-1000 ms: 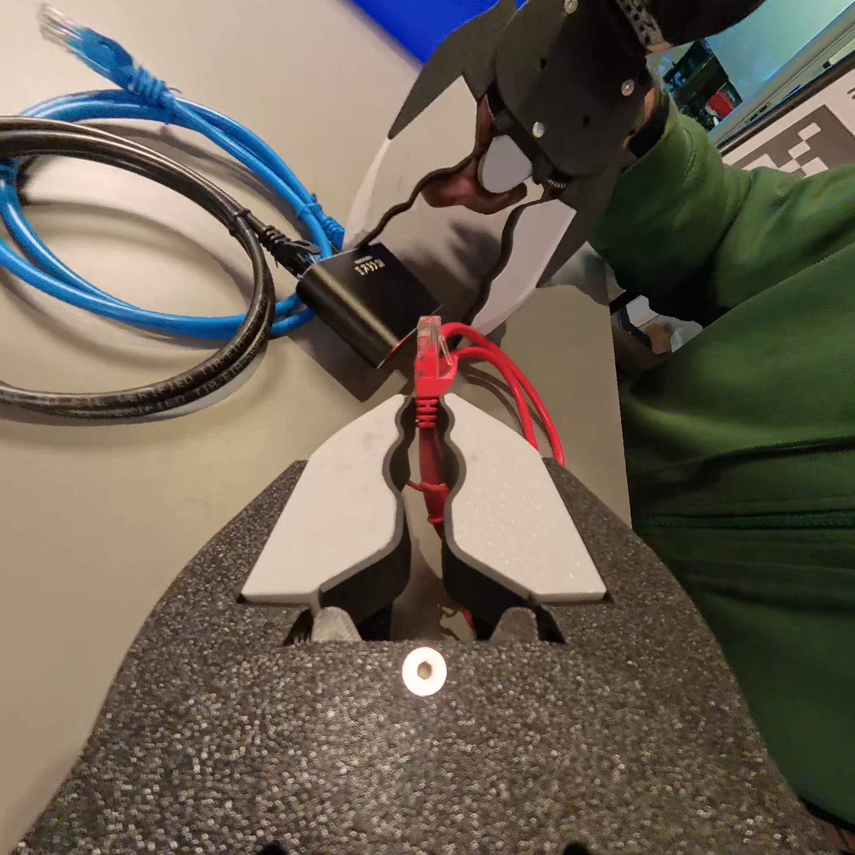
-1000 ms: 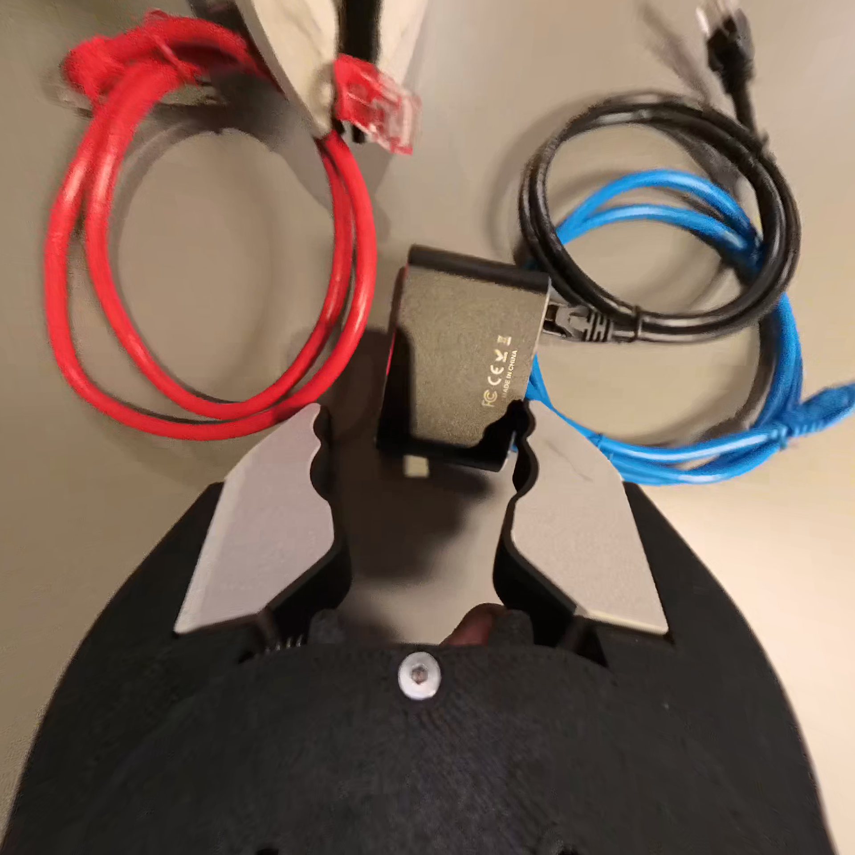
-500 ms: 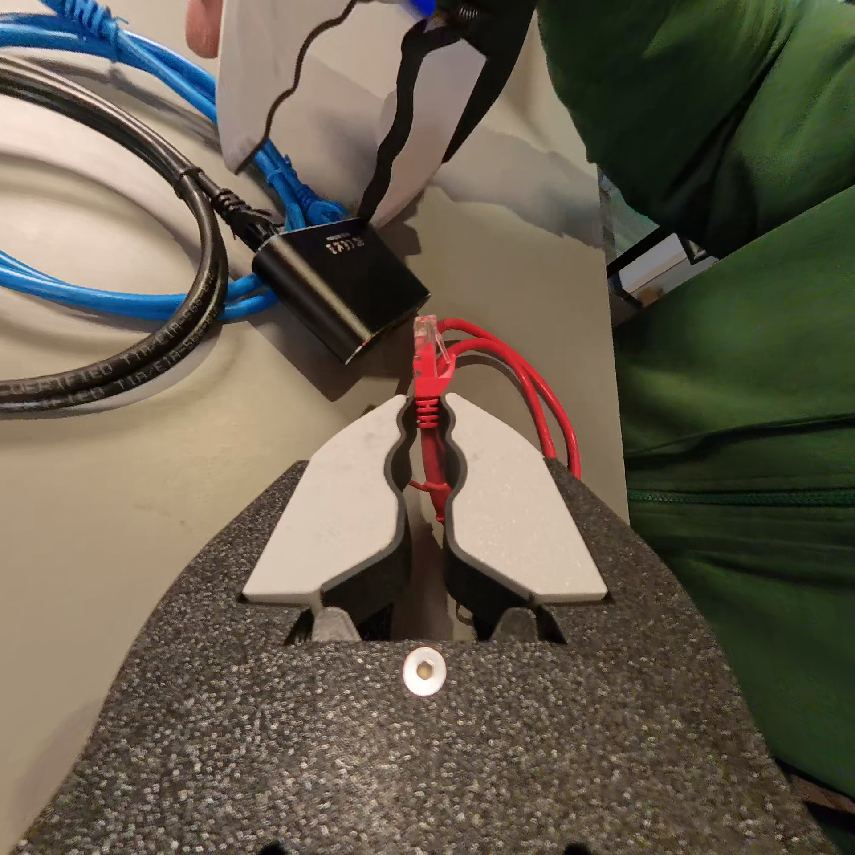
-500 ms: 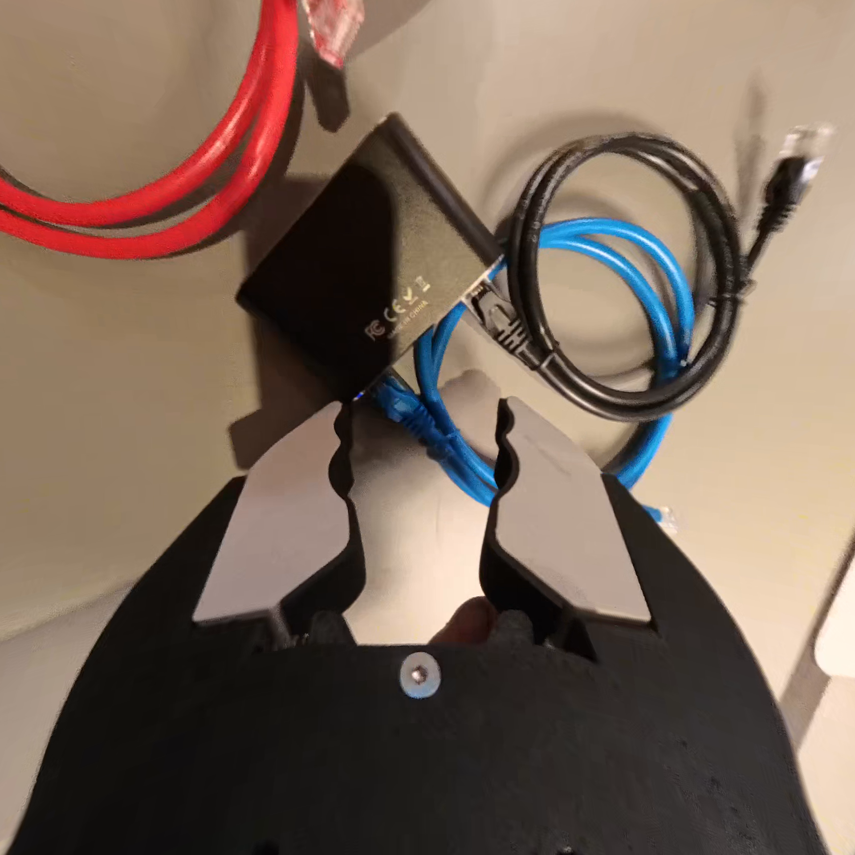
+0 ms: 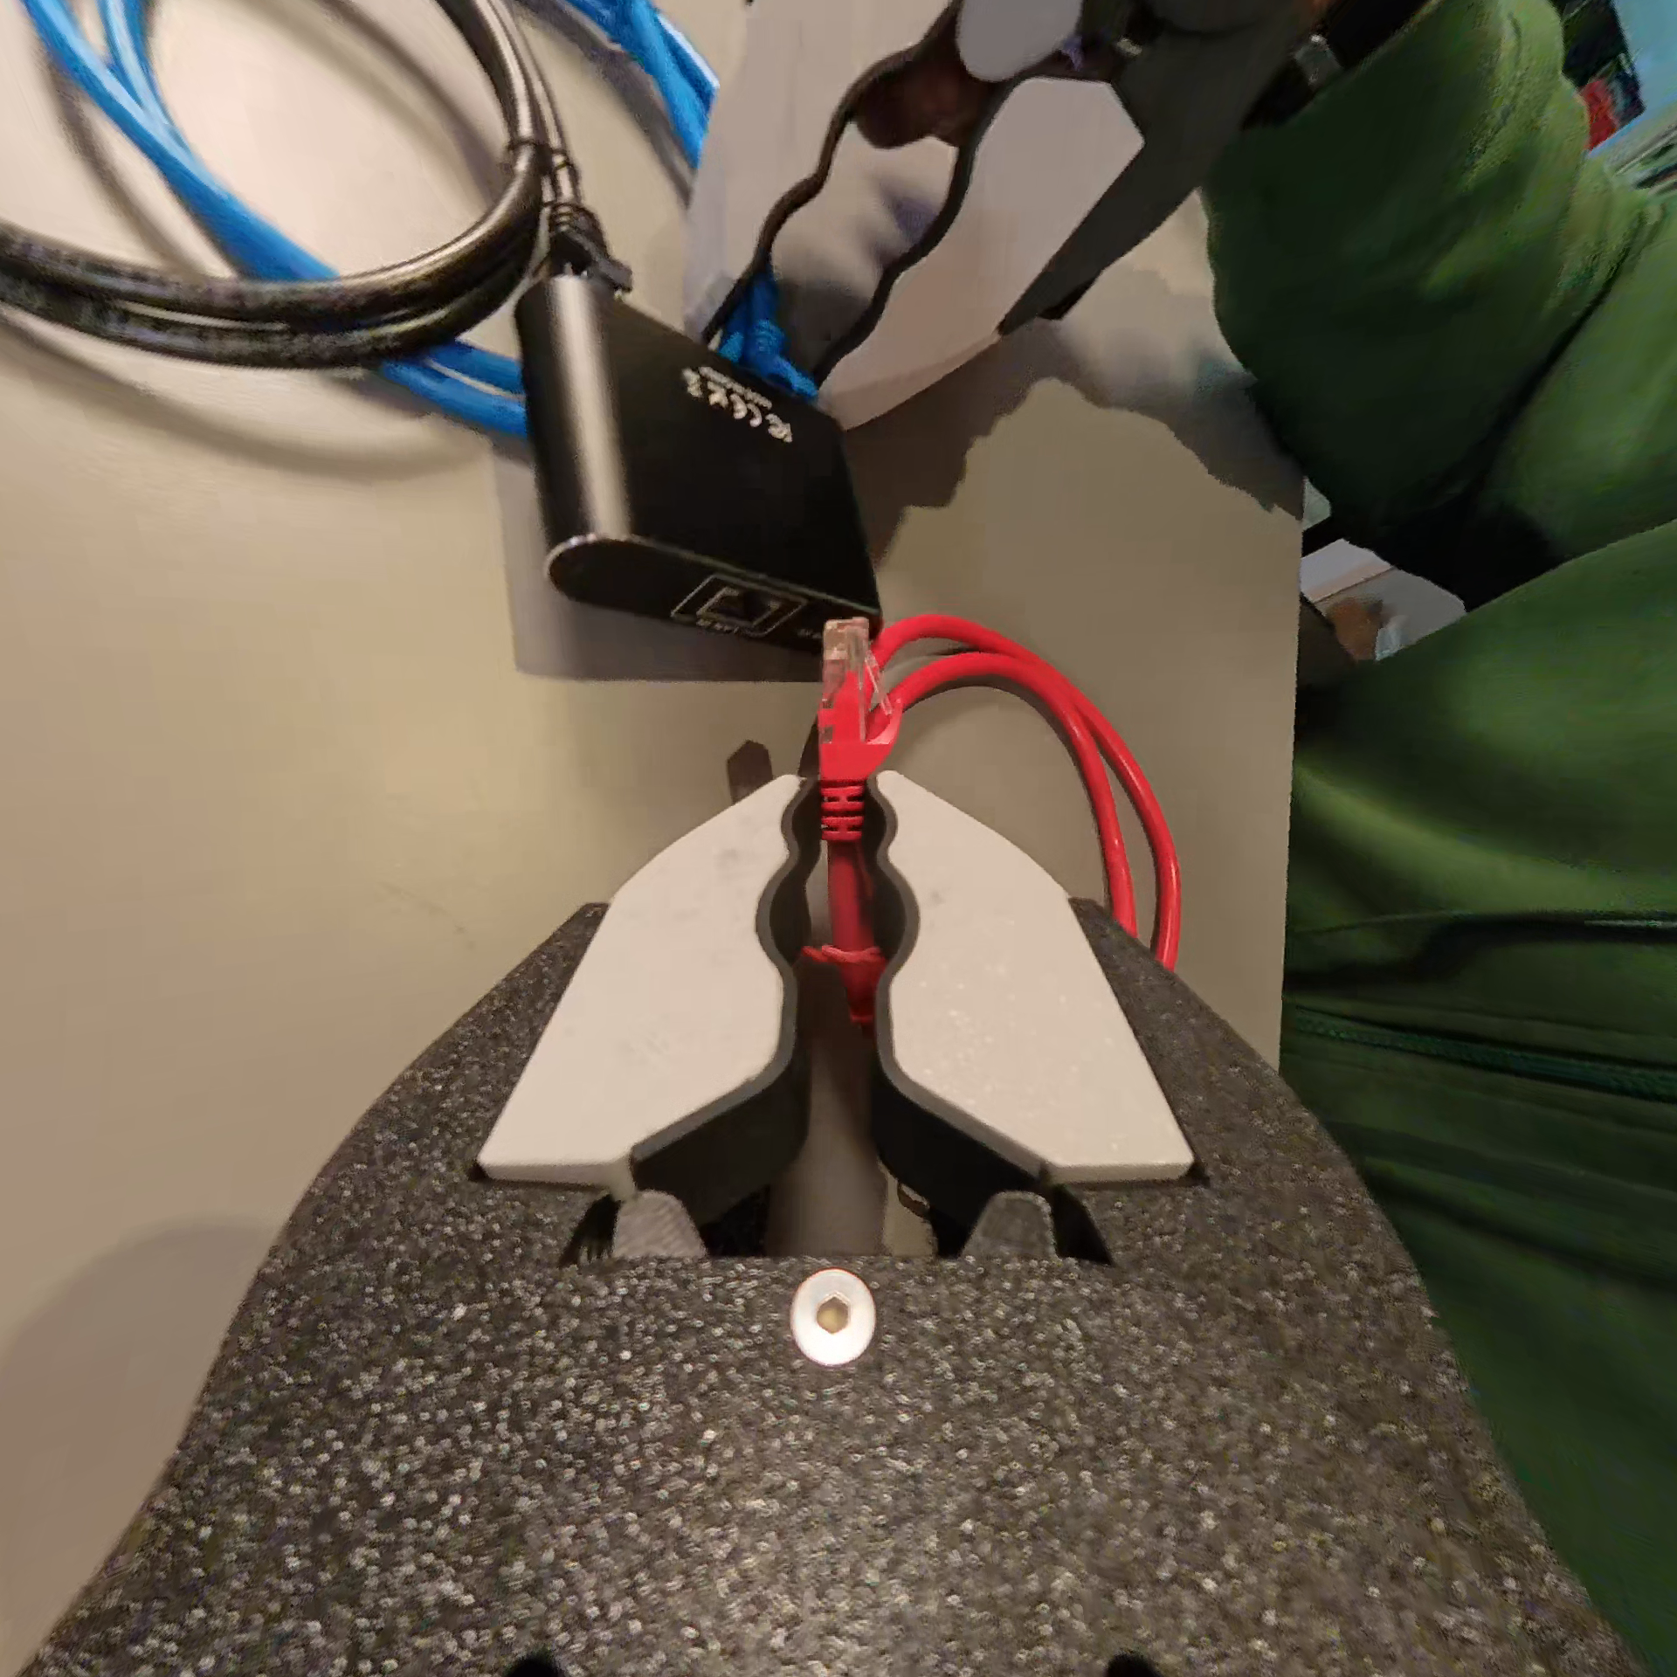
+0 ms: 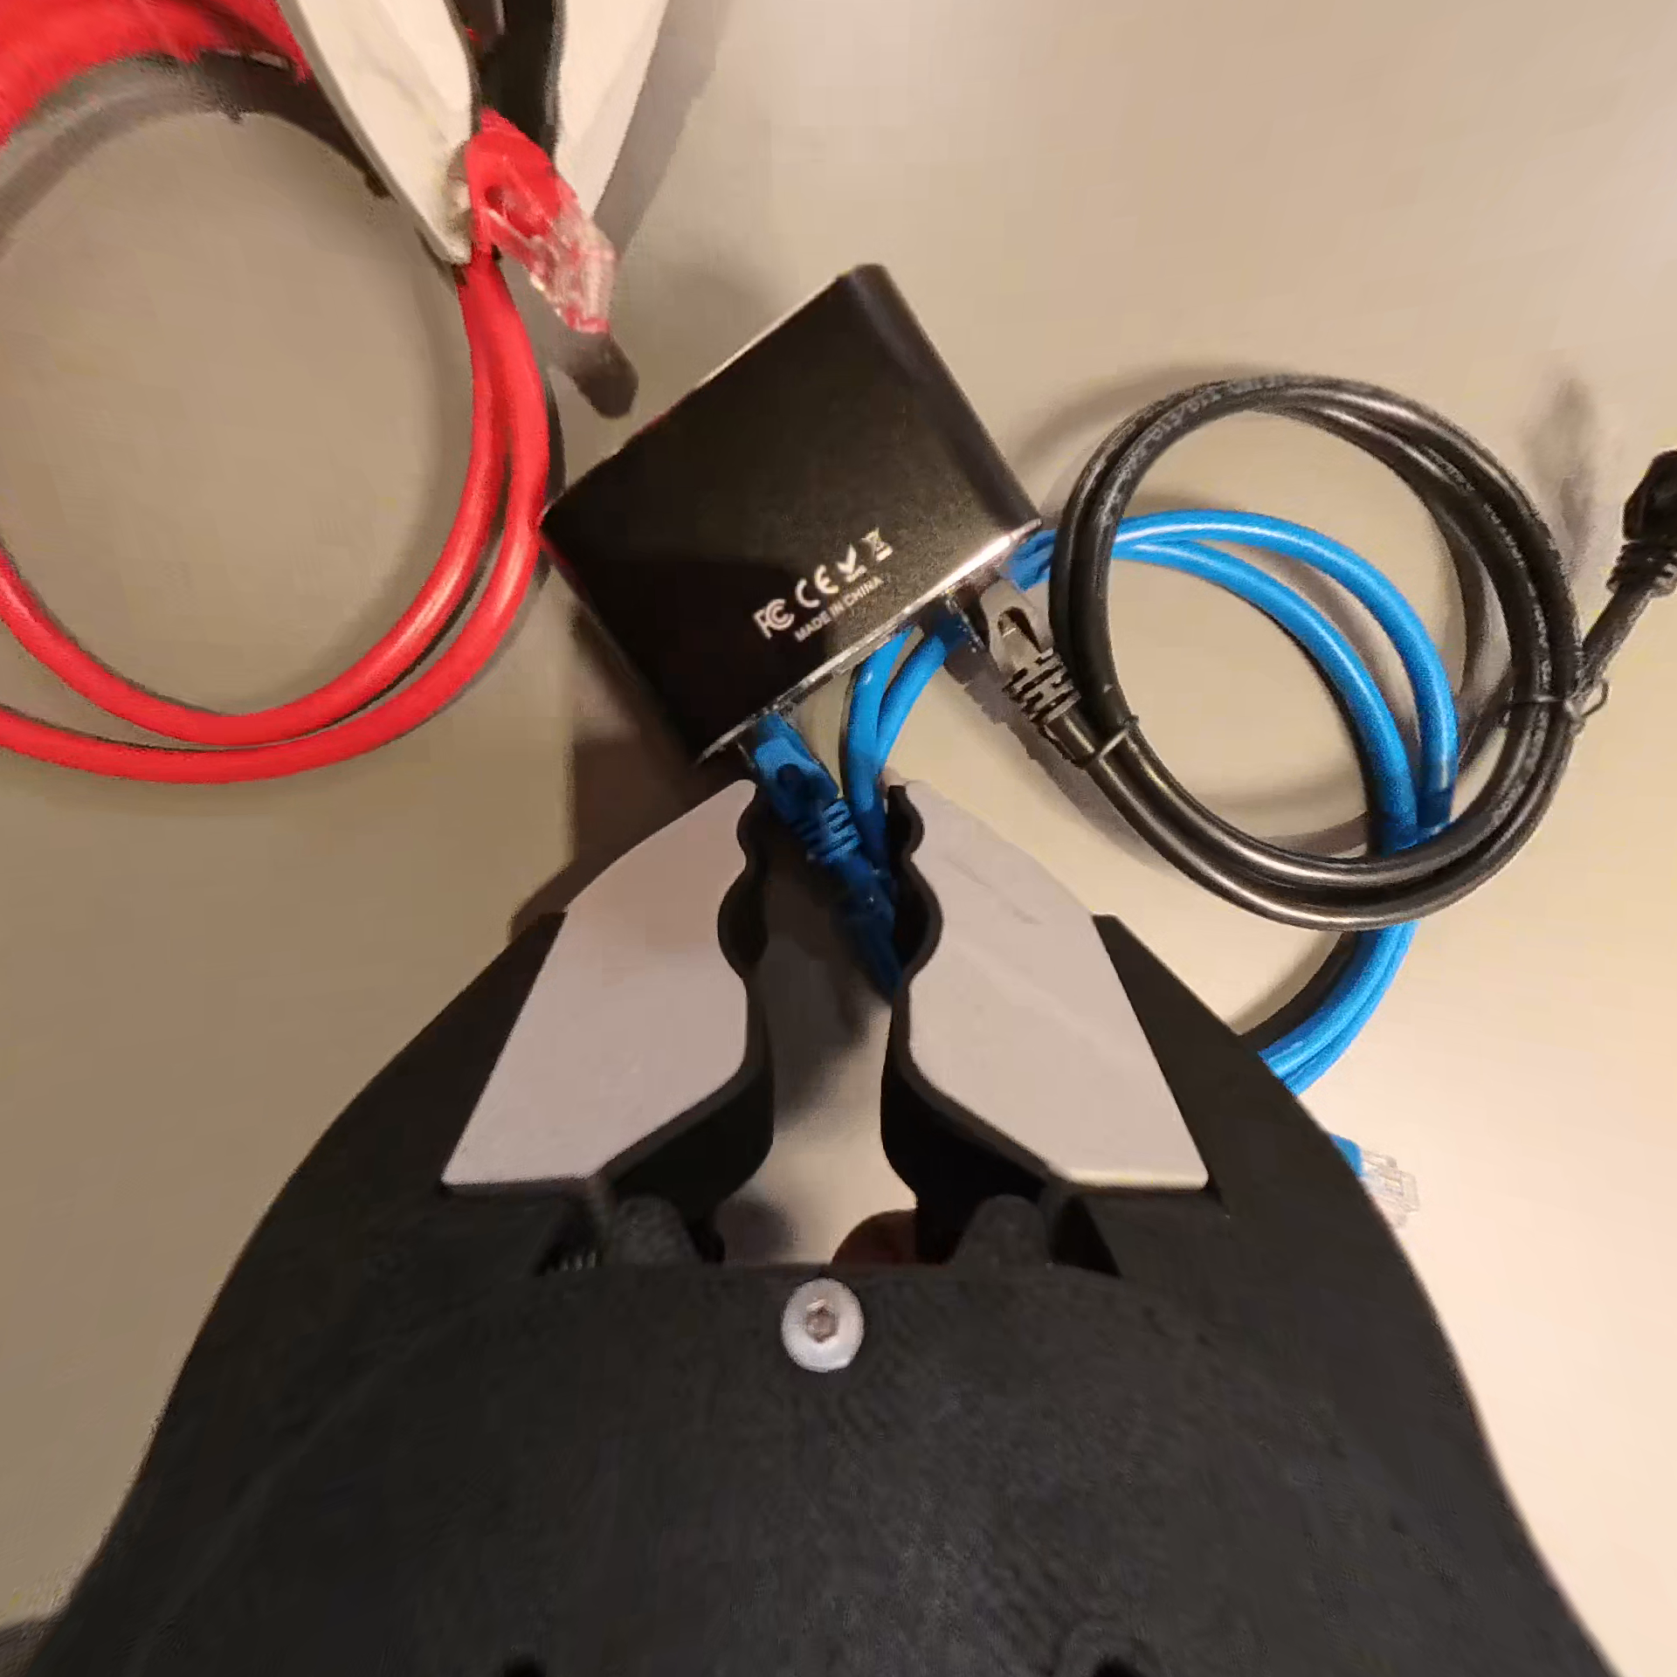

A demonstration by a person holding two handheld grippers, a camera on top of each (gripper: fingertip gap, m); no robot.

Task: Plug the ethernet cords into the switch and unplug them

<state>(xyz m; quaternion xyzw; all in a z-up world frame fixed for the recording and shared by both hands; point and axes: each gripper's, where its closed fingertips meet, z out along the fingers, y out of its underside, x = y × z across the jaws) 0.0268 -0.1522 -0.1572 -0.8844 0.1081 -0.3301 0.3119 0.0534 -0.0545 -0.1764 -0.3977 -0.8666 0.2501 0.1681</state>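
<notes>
Switch (image 6: 789, 554) sits on the bench (image 6: 1180, 227), black cord (image 6: 1034, 667) and blue cord (image 6: 799, 799) plugged into its near side. Right gripper (image 6: 821, 808) fingers straddle the blue plug, narrowly spread. Left gripper (image 5: 839, 799) fingers pinch the red cord (image 5: 844, 753), its plug just short of the switch's far-side port.

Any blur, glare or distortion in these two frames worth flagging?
Left wrist view: fisheye bowing at the edges; blue cord and black cord motion-smeared at top left, red plug sharp. Right wrist view: red cord smeared at the left edge; soft sheen on the switch, nothing washed out; cord shadows soft on the table.
</notes>
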